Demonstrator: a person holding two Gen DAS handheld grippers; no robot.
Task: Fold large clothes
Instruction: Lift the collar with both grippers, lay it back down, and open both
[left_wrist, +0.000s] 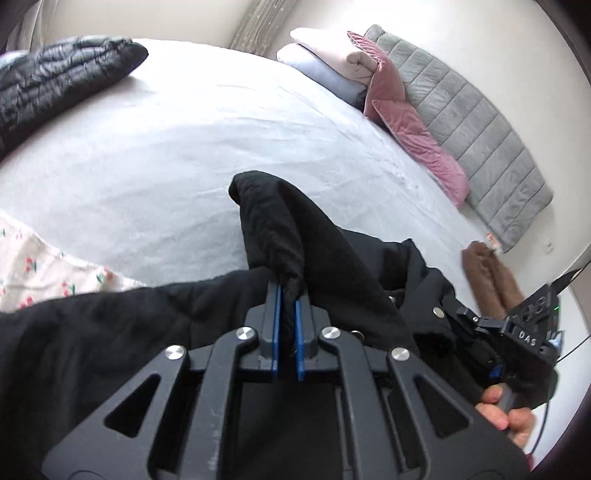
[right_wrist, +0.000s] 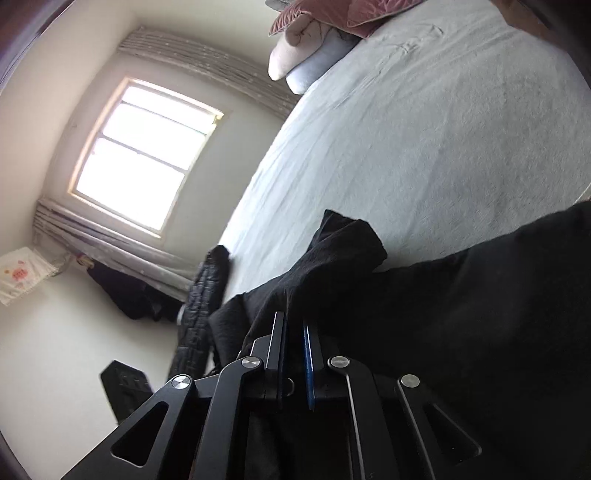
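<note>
bed (left_wrist: 166, 147) bears black coat (left_wrist: 351, 266) at its near edge | left gripper (left_wrist: 288, 295) clamped on coat fold | right gripper (right_wrist: 295, 325) pinching coat cloth | window (right_wrist: 144, 155) only in right view | snap buttons (left_wrist: 439, 312) only in left view

Two close tool-mounted views over one bed (left_wrist: 184, 147)

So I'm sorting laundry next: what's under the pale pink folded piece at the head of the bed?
The pale pink folded piece lies on a light blue folded piece, which rests on the bed sheet. Beside them, a pink velvet cushion hides the stack's right end.
</note>
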